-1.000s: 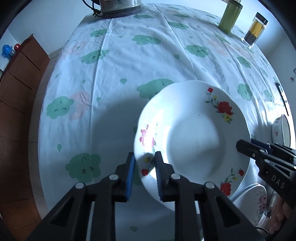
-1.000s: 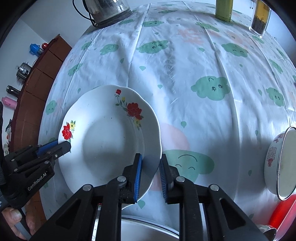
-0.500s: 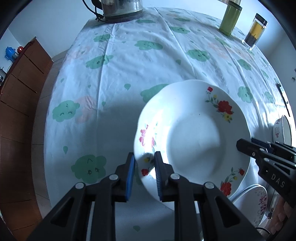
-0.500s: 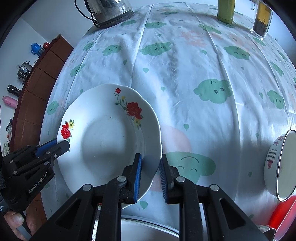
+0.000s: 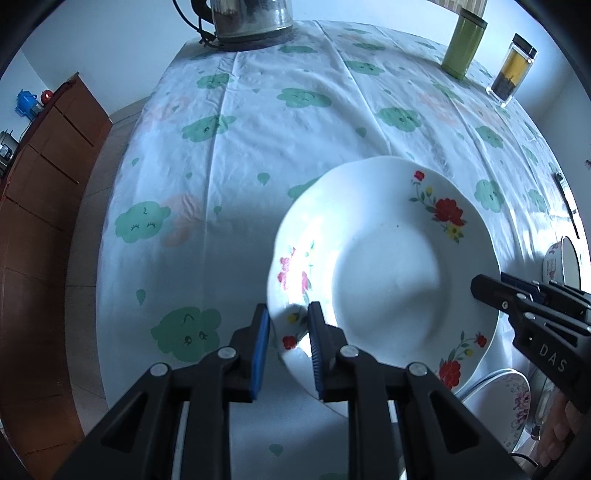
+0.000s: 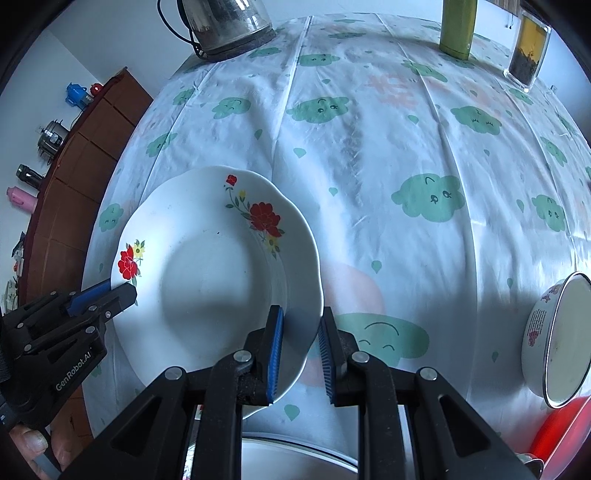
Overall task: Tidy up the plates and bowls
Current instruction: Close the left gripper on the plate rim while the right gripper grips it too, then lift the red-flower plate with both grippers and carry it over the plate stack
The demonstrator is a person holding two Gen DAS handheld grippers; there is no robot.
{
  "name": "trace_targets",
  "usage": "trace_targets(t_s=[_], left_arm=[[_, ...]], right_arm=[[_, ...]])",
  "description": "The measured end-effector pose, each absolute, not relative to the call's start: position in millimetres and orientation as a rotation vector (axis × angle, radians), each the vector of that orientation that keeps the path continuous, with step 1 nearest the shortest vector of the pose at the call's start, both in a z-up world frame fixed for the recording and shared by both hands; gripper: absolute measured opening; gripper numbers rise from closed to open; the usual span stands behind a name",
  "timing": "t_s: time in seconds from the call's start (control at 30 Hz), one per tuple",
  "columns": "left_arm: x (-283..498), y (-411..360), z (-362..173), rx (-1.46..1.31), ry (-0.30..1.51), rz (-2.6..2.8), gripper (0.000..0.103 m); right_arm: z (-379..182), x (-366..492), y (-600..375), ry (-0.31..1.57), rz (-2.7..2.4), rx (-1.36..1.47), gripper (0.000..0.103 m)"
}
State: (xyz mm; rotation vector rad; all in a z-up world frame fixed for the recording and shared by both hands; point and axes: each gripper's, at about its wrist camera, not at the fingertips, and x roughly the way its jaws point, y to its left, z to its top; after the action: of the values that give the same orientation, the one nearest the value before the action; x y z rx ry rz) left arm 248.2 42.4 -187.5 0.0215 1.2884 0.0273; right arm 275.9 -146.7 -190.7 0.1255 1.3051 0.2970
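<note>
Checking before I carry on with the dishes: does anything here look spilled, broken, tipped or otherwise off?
Nothing spilled or broken. The flowered plate is held at opposite rims by the left gripper and right gripper. The one oddity is the enamel bowl, which looks tipped on its side at the right edge.

- worktop (image 5: 258,155) covered by a white cloth printed with green clouds and faint pink patches; cloth creased in long folds
- far left edge: metal kettle (image 5: 251,18) on a dark base, black cord trailing off its left side
- far right edge: green cylindrical canister (image 5: 463,48), upright
- just right of it: clear square jar (image 5: 511,74), black lid, dark contents at the bottom, upright
- right edge, near side: white enamel bowl (image 6: 561,339) with small floral print, red item partly visible below it
- dark thin object (image 5: 567,203) lying on the cloth at the right edge, too small to identify
</note>
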Motion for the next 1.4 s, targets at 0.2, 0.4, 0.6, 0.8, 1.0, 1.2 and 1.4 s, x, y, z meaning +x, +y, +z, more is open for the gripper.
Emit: trace_targets(t_s=[0.2, 0.4, 0.6, 0.8, 1.0, 1.2, 1.4], left_arm=[[246.5, 47.3, -182.1, 0.015, 1.278, 0.037, 0.018], [243.1, 51.2, -175.7, 0.01, 1.269, 0.047, 0.018], [237.2, 54.2, -168.4, 0.007, 1.26, 0.055, 0.018], [225.9, 52.3, -160.5, 0.005, 1.252, 0.055, 0.018], [215.5, 48.1, -149.5, 0.004, 1.239, 0.049, 0.018], [202.9, 42.5, -139.7, 0.011, 1.23, 0.041, 0.018], [191.5, 39.2, -129.2, 0.008, 1.218, 0.039, 0.018]], right_arm=[[-187.5, 276.3, -143.6, 1.294, 0.306, 0.122, 0.021], [-182.5, 274.5, -141.5, 1.289, 0.316, 0.124, 0.021], [-174.0, 270.4, -138.6, 1.281, 0.324, 0.125, 0.021], [-167.9, 261.2, -139.6, 1.275, 0.329, 0.125, 0.021], [-158.0, 251.4, -144.1, 1.264, 0.329, 0.133, 0.021], [-145.6, 237.7, -149.8, 1.245, 0.328, 0.134, 0.021], [-134.1, 223.7, -154.0, 1.228, 0.328, 0.137, 0.021]])
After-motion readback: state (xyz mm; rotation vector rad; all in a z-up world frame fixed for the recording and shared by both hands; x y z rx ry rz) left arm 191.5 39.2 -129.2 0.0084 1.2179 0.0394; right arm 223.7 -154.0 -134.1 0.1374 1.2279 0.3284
